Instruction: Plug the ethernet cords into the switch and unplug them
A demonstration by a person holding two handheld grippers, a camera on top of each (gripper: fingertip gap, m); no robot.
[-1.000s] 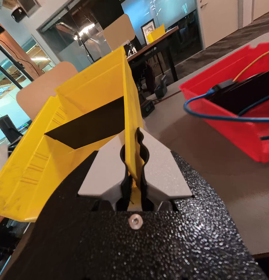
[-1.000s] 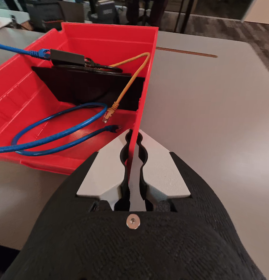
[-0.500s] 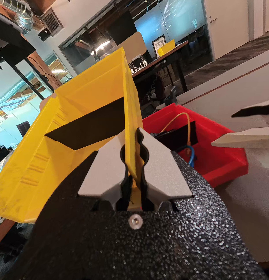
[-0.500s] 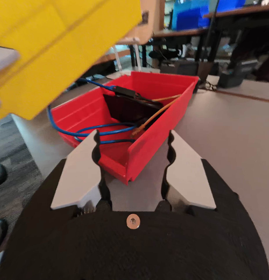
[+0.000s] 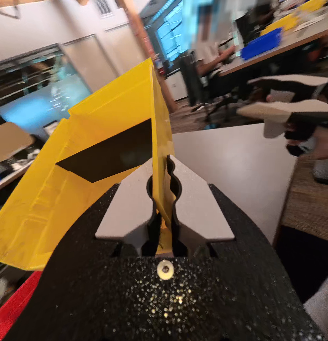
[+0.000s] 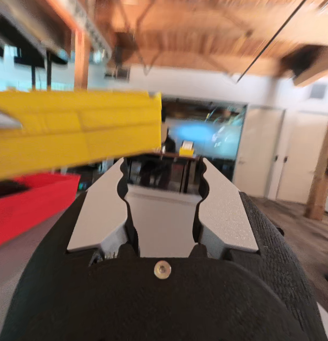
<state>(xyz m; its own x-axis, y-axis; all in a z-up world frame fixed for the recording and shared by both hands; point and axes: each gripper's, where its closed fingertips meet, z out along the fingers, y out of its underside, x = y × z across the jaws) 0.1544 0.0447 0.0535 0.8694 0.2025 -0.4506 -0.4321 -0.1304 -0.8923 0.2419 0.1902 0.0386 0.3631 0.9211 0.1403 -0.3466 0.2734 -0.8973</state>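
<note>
My left gripper [image 5: 160,158] is shut on the side wall of a yellow bin [image 5: 89,147] with a black divider [image 5: 111,155] and holds it up in the air. The yellow bin also shows blurred in the right wrist view [image 6: 71,132], above a red bin [image 6: 26,201] on the table. A corner of the red bin shows at the lower left of the left wrist view [image 5: 13,302]. My right gripper [image 6: 163,162] is open and empty, raised above the table; it also shows in the left wrist view [image 5: 288,97]. The cords and the switch are out of sight.
A grey table [image 5: 233,166] lies below, with its edge and woven floor [image 5: 310,199] to the right. A person sits at a far desk [image 5: 270,55] with a blue bin [image 5: 261,44]. Another desk [image 6: 178,156] stands behind.
My right gripper let go of the red bin's wall, opened and lifted away, now pointing up and across the room. My left gripper swung right with the yellow bin, over the red bin.
</note>
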